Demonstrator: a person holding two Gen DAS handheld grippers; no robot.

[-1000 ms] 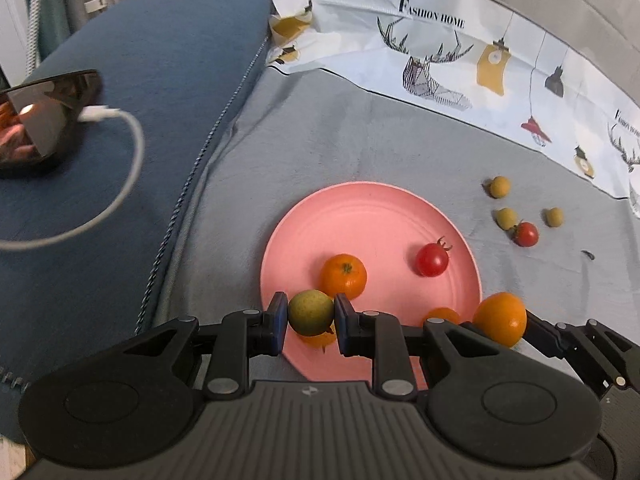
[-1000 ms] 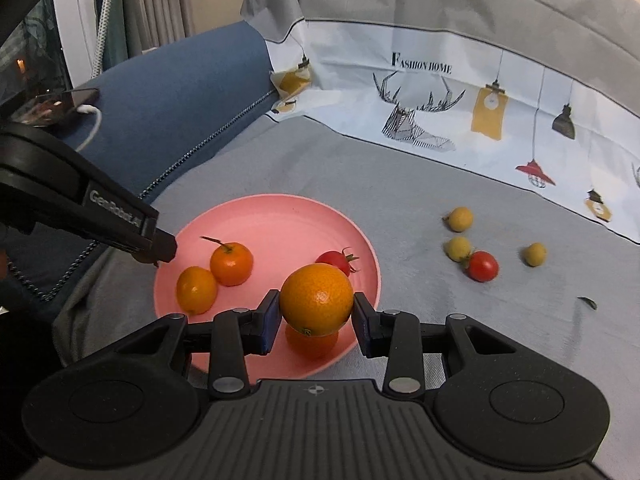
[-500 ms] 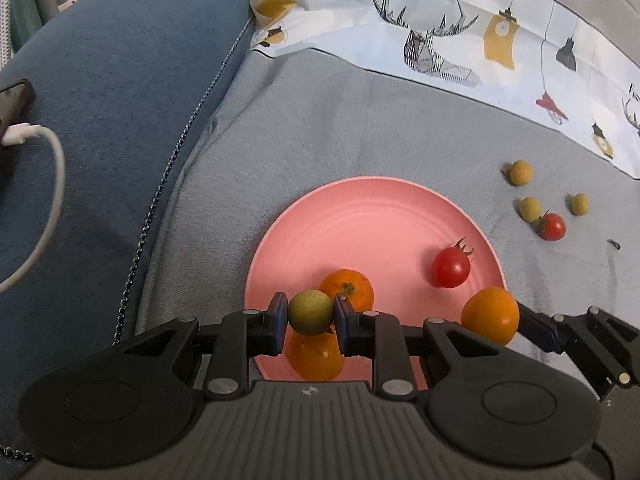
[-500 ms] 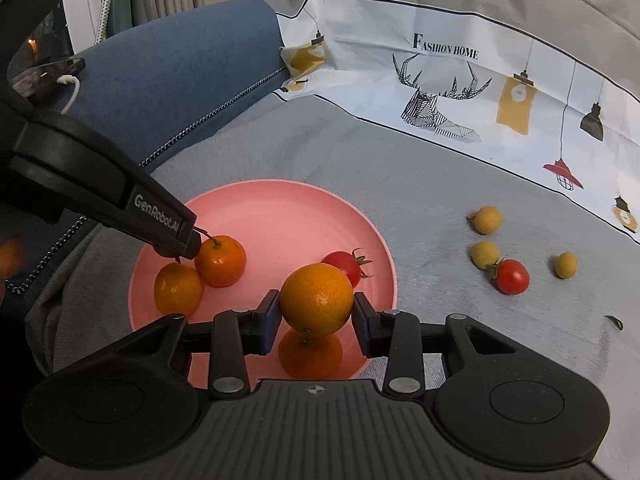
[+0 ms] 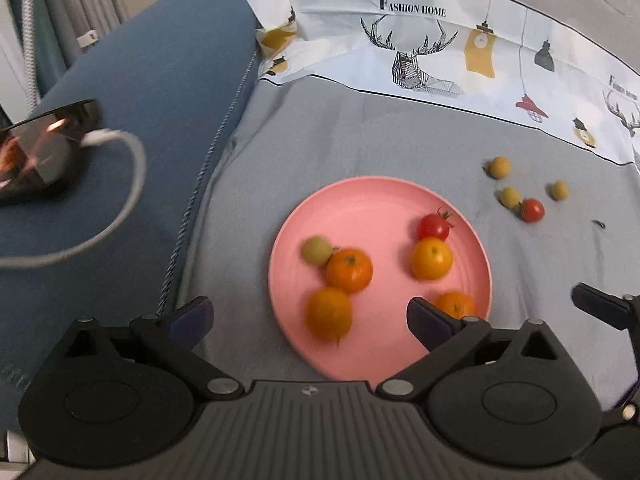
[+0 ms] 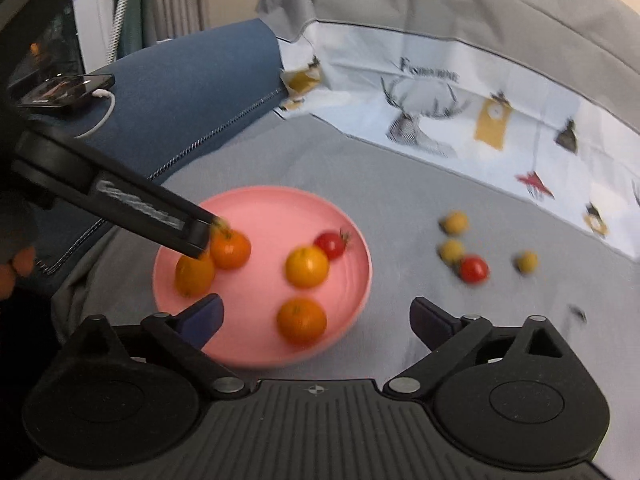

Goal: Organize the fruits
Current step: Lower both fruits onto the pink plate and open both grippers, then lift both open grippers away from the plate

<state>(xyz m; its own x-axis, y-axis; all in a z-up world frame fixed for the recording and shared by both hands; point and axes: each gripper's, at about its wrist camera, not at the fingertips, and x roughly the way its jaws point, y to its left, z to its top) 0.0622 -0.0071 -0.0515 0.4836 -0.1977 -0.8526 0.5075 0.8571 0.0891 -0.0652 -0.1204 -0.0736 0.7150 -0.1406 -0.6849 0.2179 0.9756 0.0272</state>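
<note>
A pink plate (image 5: 360, 200) lies on the grey cloth and holds several oranges, a red tomato (image 5: 433, 227) and a small green fruit (image 5: 316, 252). The yellow-orange orange (image 5: 432, 259) sits by the tomato. My left gripper (image 5: 310, 318) is open and empty over the plate's near edge. My right gripper (image 6: 316, 316) is open and empty above the plate (image 6: 256, 204); the orange (image 6: 307, 266) lies beyond it. Three small yellow fruits and a red tomato (image 5: 532, 209) lie on the cloth to the right.
A phone (image 5: 36, 144) with a white cable (image 5: 120, 216) lies on the blue cushion at left. A printed white cloth (image 5: 440, 52) runs along the back. The left gripper's finger (image 6: 120, 208) reaches over the plate's left side in the right wrist view.
Both grippers have opened. The green fruit dropped from the left gripper and the orange from the right gripper; both now lie on the plate. Both grippers pulled back and up.
</note>
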